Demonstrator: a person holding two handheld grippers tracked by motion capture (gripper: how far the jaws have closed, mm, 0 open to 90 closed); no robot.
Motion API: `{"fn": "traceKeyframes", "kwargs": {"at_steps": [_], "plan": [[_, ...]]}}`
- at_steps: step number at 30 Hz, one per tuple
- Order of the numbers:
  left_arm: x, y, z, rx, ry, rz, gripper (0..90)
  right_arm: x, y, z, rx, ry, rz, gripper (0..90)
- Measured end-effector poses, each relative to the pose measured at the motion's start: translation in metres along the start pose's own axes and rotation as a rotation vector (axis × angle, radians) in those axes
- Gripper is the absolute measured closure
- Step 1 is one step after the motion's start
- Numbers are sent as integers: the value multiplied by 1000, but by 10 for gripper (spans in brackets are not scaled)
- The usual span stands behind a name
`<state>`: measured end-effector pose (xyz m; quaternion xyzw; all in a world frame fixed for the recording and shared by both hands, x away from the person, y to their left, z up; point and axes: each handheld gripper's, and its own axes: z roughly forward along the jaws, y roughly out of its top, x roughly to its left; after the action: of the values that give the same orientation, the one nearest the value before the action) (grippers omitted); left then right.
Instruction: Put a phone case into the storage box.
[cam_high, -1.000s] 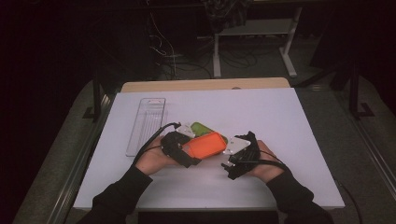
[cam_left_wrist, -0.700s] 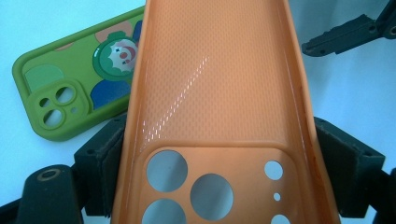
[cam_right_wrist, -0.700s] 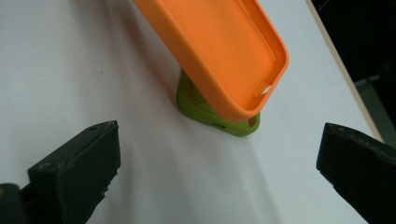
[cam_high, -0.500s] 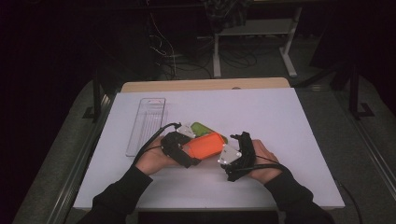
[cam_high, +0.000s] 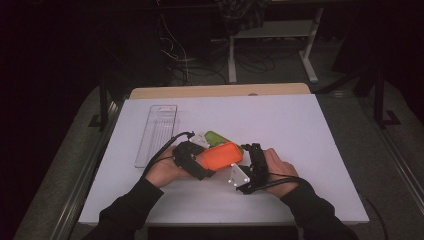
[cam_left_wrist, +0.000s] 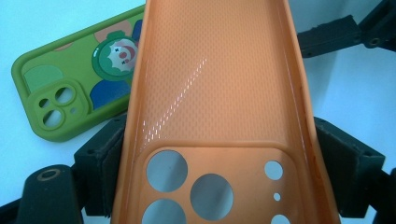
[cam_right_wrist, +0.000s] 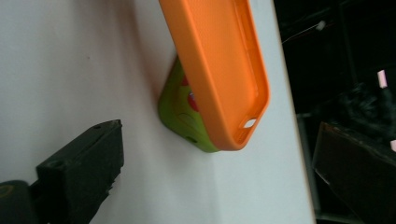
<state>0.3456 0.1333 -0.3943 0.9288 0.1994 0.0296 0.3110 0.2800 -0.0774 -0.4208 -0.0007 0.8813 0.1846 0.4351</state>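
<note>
An orange phone case (cam_high: 222, 155) is held off the table by its camera-hole end, with my left gripper (cam_high: 206, 164) shut on it. In the left gripper view the orange phone case (cam_left_wrist: 219, 93) runs up between both black jaws, hollow side toward the camera. A green cartoon phone case (cam_high: 219, 136) lies flat on the table just behind it, and the green case (cam_left_wrist: 70, 93) shows its camera cut-outs. My right gripper (cam_high: 252, 152) stands open at the orange case's free end (cam_right_wrist: 224, 79), its jaws wide apart and not touching it.
A clear plastic tray (cam_high: 157, 134) lies at the back left of the white table (cam_high: 310, 130). Beyond the table's far edge are a dark floor, cables and a stand's legs. Both forearms in dark sleeves come in over the front edge.
My right gripper has turned and shifted a little left, closer to the orange case's free end. The left gripper holds the case in about the same place.
</note>
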Motion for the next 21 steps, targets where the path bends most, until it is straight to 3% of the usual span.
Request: {"fn": "traceKeyframes", "kwargs": {"at_steps": [11, 21], "plan": [[-1, 2, -1, 1, 0, 10, 158, 7, 9, -1, -9, -69, -82, 139], [-3, 3, -1, -20, 1, 1, 158, 14, 18, 0, -70, -163, -129, 298]]}}
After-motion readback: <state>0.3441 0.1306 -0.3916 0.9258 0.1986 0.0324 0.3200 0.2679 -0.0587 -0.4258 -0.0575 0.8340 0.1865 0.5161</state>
